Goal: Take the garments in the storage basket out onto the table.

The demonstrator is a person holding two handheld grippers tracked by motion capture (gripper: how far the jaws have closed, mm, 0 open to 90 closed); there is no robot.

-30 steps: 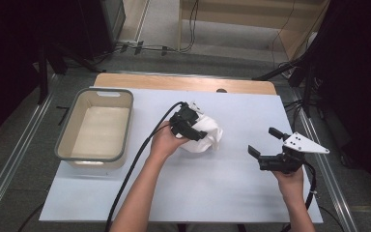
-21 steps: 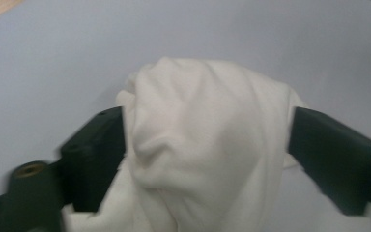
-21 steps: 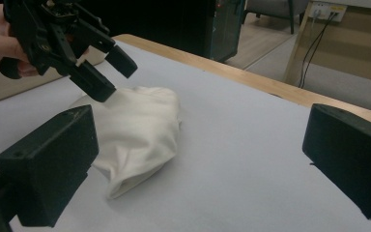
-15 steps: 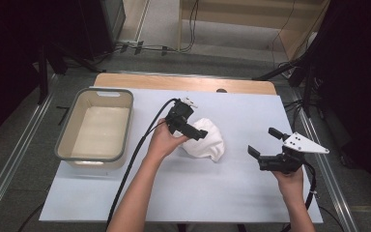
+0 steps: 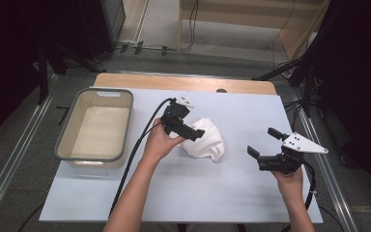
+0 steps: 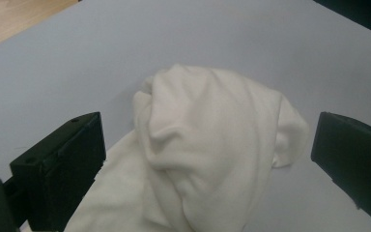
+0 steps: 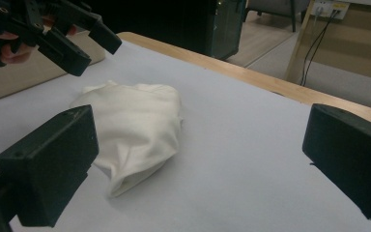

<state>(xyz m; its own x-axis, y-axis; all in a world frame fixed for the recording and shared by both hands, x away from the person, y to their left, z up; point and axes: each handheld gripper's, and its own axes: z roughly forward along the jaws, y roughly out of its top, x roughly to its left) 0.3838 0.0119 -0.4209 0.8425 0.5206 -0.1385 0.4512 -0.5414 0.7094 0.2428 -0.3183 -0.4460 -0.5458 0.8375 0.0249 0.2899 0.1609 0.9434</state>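
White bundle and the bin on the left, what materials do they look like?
White bundle: soft matte fabric, likely knit cotton or fleece; it slumps in rounded folds with a loose hem edge. Bin: probably moulded plastic, beige with a grey rim, smooth with a faint sheen and rounded corners.

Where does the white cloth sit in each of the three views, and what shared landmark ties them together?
High view: the white cloth lies mid-table, just right of the left gripper.
Left gripper view: it is bunched at centre and bottom, between the open jaws, apart from both.
Right gripper view: it lies left of centre, below the left gripper.
Shared landmark: the pale blue table sheet beneath it.
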